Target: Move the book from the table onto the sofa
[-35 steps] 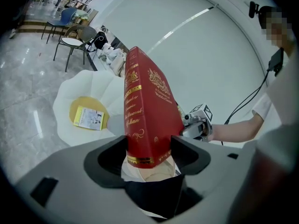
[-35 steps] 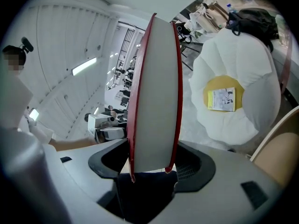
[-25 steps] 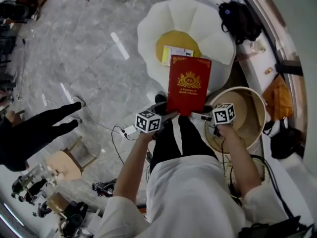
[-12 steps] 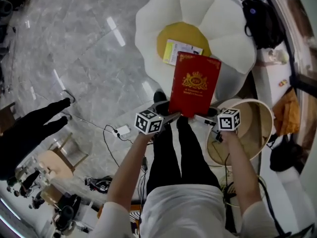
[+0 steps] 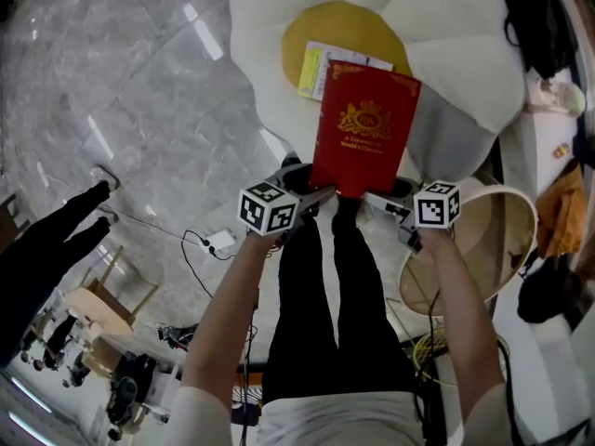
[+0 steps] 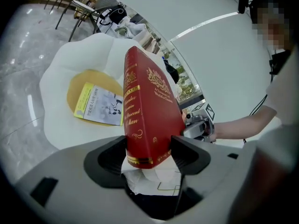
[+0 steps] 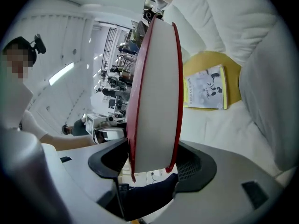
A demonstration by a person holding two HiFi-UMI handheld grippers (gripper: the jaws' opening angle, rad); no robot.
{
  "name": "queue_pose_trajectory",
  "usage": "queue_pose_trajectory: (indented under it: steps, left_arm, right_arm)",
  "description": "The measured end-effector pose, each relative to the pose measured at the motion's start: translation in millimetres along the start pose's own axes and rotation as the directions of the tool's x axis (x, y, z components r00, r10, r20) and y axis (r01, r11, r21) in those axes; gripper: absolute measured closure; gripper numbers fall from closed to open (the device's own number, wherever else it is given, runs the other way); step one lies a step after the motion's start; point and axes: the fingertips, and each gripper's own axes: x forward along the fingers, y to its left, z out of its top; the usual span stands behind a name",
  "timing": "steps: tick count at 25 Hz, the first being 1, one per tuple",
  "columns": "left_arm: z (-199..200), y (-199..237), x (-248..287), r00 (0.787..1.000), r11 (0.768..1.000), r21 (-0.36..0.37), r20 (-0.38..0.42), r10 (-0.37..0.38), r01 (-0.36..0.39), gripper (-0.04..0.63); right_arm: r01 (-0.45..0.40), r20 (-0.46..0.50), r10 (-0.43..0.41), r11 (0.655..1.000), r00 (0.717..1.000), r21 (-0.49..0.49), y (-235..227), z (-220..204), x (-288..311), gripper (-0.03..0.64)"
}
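A thick red book (image 5: 363,128) with gold lettering hangs in the air in front of me, over the near edge of the white flower-shaped sofa (image 5: 270,35). My left gripper (image 5: 321,194) is shut on its spine corner (image 6: 140,143); my right gripper (image 5: 374,196) is shut on the other near corner, across the page block (image 7: 154,125). On the sofa's yellow centre (image 5: 321,28) lies a thin yellow and white booklet (image 5: 321,68), also seen as the booklet (image 6: 98,106) and the booklet (image 7: 205,90) in the gripper views.
A round wooden table (image 5: 507,249) stands right of my legs. Cables and a white adapter (image 5: 221,242) lie on the marble floor at left. Another person's dark legs (image 5: 46,249) reach in from the left. Dark bags (image 5: 535,17) sit behind the sofa.
Both grippers have come down with the red book, which now hangs lower and closer over the sofa. The sofa fills more of the head view.
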Motion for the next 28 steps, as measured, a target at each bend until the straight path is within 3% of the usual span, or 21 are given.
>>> queue_pose_trajectory:
  steps: [6, 14, 22, 28]
  left_arm:
    - [-13.5, 57.8, 36.5, 1.0, 0.999, -0.052, -0.014, -0.005, 0.005, 0.302]
    - [-18.3, 115.1, 76.5, 0.997, 1.0, -0.02, -0.079, 0.007, -0.008, 0.304]
    - [-8.8, 148.6, 113.9, 0.994, 0.998, -0.059, -0.11, 0.001, -0.008, 0.305]
    - [-18.2, 158.4, 129.6, 0.986, 1.0, -0.016, -0.166, 0.009, -0.012, 0.305]
  right_arm:
    - [0.009, 0.035, -0.011, 0.999, 0.999, 0.052, -55.1, 4.2, 34.7, 0.302]
    - [0.076, 0.074, -0.08, 0.996, 0.994, 0.054, -110.3, 17.7, 64.9, 0.302]
    - [0.121, 0.209, -0.163, 0.972, 0.964, 0.201, -151.3, 38.8, 69.0, 0.302]
    - [0.258, 0.177, -0.295, 0.944, 0.939, 0.207, -172.0, 35.2, 74.1, 0.295]
